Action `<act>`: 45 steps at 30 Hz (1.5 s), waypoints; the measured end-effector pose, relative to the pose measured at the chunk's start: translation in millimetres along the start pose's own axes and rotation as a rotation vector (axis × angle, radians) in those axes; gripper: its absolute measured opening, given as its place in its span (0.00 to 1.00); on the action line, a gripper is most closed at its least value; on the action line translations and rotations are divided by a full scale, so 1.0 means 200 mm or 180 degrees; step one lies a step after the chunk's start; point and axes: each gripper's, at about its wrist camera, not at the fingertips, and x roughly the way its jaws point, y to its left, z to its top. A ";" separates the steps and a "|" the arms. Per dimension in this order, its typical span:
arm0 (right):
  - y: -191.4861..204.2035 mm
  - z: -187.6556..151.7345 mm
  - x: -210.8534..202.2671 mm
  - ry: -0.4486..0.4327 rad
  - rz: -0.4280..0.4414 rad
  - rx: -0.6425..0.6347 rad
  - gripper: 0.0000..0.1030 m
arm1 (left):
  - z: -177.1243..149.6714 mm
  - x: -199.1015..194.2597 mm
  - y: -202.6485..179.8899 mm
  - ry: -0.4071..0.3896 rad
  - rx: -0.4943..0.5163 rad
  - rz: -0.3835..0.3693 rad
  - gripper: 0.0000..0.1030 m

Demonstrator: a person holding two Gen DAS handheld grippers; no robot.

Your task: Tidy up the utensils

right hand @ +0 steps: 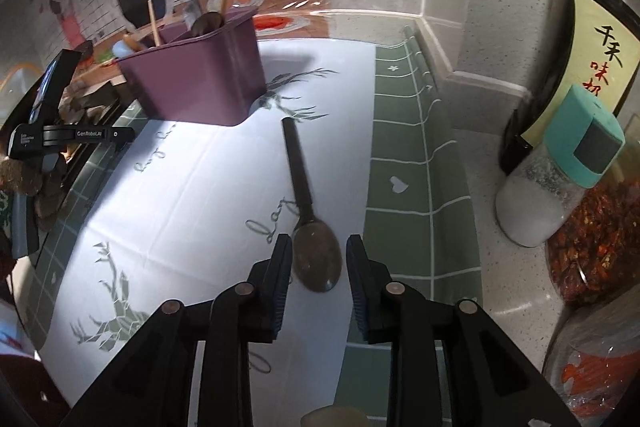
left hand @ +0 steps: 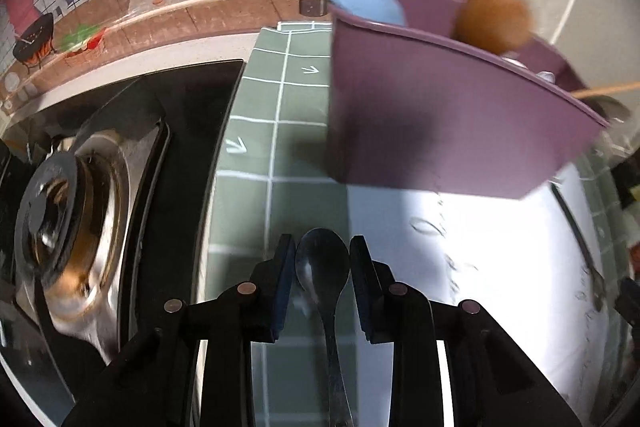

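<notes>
Left gripper [left hand: 322, 261] clamps metal spoon [left hand: 322, 263]; purple holder [left hand: 432, 115] ahead

The left gripper [left hand: 322, 259] holds a metal spoon [left hand: 323, 267] by its bowl between 2 fingers [left hand: 280, 279], near the purple holder [left hand: 440, 115] beside the stove [left hand: 80, 207].

A salt shaker [right hand: 554, 173] stands beside a chilli jar [right hand: 596, 243]; gas burner [left hand: 66, 211] nearby.

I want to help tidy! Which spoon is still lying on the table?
The dark spoon with the long black handle, beside the right gripper. The shiny metal spoon sits in the left gripper.
</notes>
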 end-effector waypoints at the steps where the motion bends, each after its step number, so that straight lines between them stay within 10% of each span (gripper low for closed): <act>1: 0.01 0.02 0.02 0.0031 0.0014 -0.0062 0.27 | -0.02 -0.02 0.00 -0.0009 -0.0012 -0.0049 0.28; 15: 0.10 0.36 0.42 0.0214 -0.0095 -0.0459 0.27 | -0.31 -0.40 0.10 -0.0163 -0.0387 -0.0417 0.28; 22: 0.12 0.33 0.42 0.0214 -0.0114 -0.0475 0.11 | -0.33 -0.49 0.15 -0.0256 -0.0496 -0.0431 0.28; 35: 0.21 0.20 -0.18 -0.0680 0.0203 -0.0032 0.11 | -0.29 -0.67 0.04 -0.0496 -0.0380 -0.0704 0.28; 45: 0.25 0.19 -0.30 -0.0826 0.0261 0.0054 0.11 | -0.25 -0.78 -0.06 -0.0629 -0.0224 -0.0799 0.28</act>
